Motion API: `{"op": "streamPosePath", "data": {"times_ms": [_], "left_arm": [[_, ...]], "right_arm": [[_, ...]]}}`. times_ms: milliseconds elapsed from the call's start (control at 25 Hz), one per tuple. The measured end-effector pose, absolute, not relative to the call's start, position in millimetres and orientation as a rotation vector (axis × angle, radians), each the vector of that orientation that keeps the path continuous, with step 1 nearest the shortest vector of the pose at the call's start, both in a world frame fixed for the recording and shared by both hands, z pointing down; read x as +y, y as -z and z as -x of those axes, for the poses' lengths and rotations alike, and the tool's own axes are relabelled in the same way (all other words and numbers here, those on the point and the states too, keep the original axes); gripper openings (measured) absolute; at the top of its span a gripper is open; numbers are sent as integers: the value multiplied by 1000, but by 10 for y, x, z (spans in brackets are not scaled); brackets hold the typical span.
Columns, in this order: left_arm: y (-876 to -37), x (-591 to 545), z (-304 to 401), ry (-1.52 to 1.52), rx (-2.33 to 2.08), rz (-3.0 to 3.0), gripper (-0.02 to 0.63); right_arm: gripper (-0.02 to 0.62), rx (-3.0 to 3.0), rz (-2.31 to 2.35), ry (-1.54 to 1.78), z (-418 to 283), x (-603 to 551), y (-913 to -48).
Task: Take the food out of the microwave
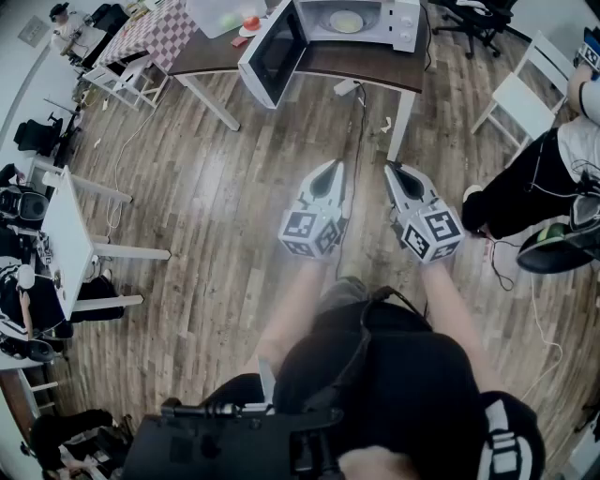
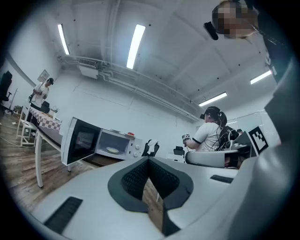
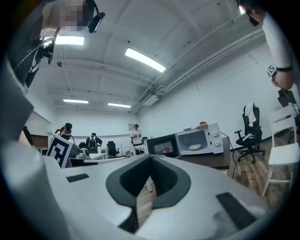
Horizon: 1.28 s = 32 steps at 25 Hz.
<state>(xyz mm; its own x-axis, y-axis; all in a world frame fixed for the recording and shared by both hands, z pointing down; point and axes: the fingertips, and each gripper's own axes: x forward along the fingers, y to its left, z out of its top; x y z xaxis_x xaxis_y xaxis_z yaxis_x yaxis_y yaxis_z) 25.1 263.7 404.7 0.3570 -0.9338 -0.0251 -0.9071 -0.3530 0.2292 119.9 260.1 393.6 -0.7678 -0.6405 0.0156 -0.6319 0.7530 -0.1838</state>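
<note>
— Food (image 1: 346,21): which way does it lie from the jaws?
— Straight ahead and well apart. It shows as one pale, flat round on the bottom of the microwave (image 1: 405,23), which stands on a brown tabletop (image 1: 356,64) across the wooden floor (image 1: 225,187). I cannot tell the dish from what lies on it.
— And the door?
— The door (image 1: 272,49) is swung wide to the left of the cavity, so the front is open.
— Which gripper is nearer?
— Neither, by any margin I can see. The left gripper (image 1: 333,169) and the right gripper (image 1: 395,171) are side by side and level, and both are aimed at the microwave. The door stands on the left one's side, so I judge that the right one has the freer line in.
— Jaws?
— Both pairs are pressed together with nothing between them. They would have to part before any grasp.
— Long axis?
— None. The food is round and lies flat, so its near rim is probably the place to take it.
— Count?
— One microwave, one door, one round of food, two grippers.
</note>
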Motion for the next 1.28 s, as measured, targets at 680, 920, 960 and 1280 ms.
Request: {"op": "streamPosePath", "data": {"times_ms": [680,920,960,1280], "left_arm": [[-4286,1925,338,268,-1656,-2364,0],[-4393,1686,428,263,-1674,-2342,0],[-4396,1619,453,266,-1680,-2340,0],[-4390,948,394,225,-1617,-2388,2]], "right_arm": [[2,2854,1106,343,-759,1850,-4112],[2,2829,1077,336,-713,1602,-4166],[2,2831,1068,336,-696,1539,-4180],[2,2851,1000,352,-529,885,-4197]]}}
